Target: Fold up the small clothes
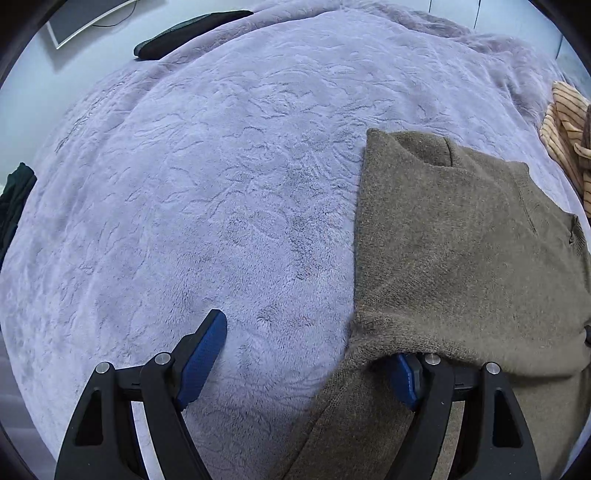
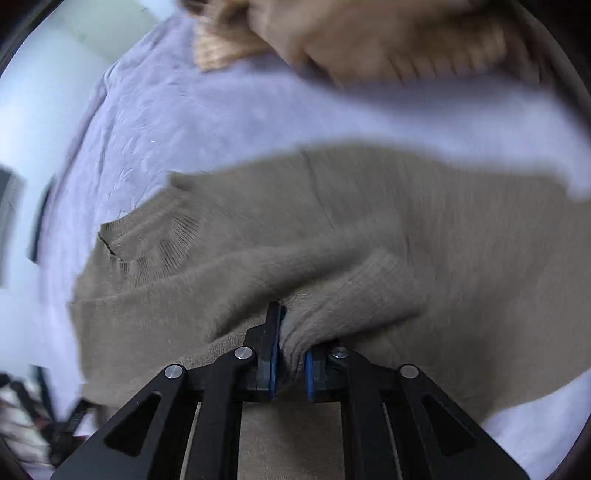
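1. Fingers [image 1: 207, 354] of the left gripper [image 1: 306, 365] are spread wide; the right-hand one is tucked under the sweater's [image 1: 461, 251] edge, the other bare over the blanket [image 1: 221, 184].
2. Right gripper [image 2: 291, 354] fingers [image 2: 272, 350] pinch a bunched fold of the sweater [image 2: 332, 229], nearly pressed together.
3. Sweater, brown knit, lies partly folded on the lilac blanket, its neckline away from the left gripper.
4. A striped garment [image 1: 565, 129] sits beyond the sweater, near the blanket's edge.
5. A dark item [image 1: 184, 33] rests at the blanket's far side.
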Tool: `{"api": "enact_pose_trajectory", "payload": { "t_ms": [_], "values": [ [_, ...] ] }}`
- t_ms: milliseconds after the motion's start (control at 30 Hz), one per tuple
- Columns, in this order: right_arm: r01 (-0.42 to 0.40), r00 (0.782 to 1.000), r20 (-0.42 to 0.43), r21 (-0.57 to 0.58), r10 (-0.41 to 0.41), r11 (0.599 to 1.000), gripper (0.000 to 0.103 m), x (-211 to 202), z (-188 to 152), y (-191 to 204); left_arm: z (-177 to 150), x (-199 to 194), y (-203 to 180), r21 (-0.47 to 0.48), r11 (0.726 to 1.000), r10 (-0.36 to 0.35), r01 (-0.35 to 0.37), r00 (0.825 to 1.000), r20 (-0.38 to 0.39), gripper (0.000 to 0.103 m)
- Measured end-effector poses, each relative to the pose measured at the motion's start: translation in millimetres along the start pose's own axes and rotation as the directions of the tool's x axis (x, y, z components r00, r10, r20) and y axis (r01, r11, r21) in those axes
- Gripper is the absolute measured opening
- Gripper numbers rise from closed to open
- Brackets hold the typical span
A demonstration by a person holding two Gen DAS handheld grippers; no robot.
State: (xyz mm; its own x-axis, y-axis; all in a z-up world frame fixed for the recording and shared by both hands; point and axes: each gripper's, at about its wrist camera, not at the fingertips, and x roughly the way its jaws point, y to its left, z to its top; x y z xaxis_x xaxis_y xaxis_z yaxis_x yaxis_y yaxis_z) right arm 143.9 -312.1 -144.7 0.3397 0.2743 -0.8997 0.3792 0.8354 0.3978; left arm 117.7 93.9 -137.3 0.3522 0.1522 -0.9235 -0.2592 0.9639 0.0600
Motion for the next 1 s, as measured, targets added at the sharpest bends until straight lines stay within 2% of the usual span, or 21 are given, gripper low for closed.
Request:
{"api": "enact_pose_trajectory", "payload": {
  "t_ms": [33,100,233,367,467,533,633,700,767,900,1000],
  "values": [
    [-0.077,0.997,0.005,0.073,0.077,0.994,0.012,-1.7,-4.1,-17.0,0.7,0.2,0.3,-0.002,1.0,-0.001,0.001,1.0,0.001,0.08],
    [-0.148,0.989,0.015,0.153,0.147,0.977,0.015,-5.8,-4.9,-33.3,-2.7,-4.4,3.5,-0.01,1.0,-0.006,0.006,1.0,0.004,0.08],
    [-0.193,0.981,0.018,0.229,0.194,0.954,0.019,-15.9,-7.2,-49.5,-3.2,-10.2,14.6,-0.032,0.999,-0.015,0.015,1.0,0.005,0.08],
    [-0.113,0.994,0.026,0.223,0.11,0.968,0.015,-23.4,-12.8,-60.6,-4.9,-9.0,23.4,-0.058,0.997,-0.047,0.046,0.999,-0.026,0.08],
    [-0.054,0.998,0.025,0.186,0.051,0.981,0.015,-33.8,-18.7,-67.5,-12.0,-20.9,25.8,0.014,0.999,-0.036,0.037,0.999,-0.039,0.08],
    [0.038,0.999,0.029,0.123,-0.042,0.992,0.02,-40.1,-25.0,-58.9,-19.4,-33.3,31.0,0.079,0.997,-0.009,0.012,0.999,-0.038,0.08],
    [0.142,0.989,0.029,0.047,-0.143,0.989,0.026,-54.1,-33.0,-59.3,-24.3,-53.2,46.1,0.082,0.997,0.006,-0.003,0.999,-0.038,0.08],
    [0.15,0.988,0.023,0.036,-0.151,0.988,0.036,-59.9,-39.1,-63.3,-21.6,-62.3,49.9,0.063,0.998,-0.005,0.006,1.0,-0.022,0.08],
    [0.144,0.989,0.02,0.045,-0.145,0.989,0.04,-66.0,-46.4,-67.7,-12.9,-65.0,47.1,0.046,0.999,-0.02,0.02,1.0,-0.002,0.08],
    [0.135,0.991,0.018,0.032,-0.135,0.99,0.041,-75.3,-57.6,-60.0,8.1,-49.7,18.8,0.051,0.996,-0.078,0.079,0.997,-0.003,0.08],
    [0.117,0.993,0.021,-0.016,-0.117,0.993,0.041,-73.7,-55.9,-39.7,6.9,-24.8,-4.8,0.099,0.994,-0.043,0.048,0.998,-0.051,0.08]
  ]
}}
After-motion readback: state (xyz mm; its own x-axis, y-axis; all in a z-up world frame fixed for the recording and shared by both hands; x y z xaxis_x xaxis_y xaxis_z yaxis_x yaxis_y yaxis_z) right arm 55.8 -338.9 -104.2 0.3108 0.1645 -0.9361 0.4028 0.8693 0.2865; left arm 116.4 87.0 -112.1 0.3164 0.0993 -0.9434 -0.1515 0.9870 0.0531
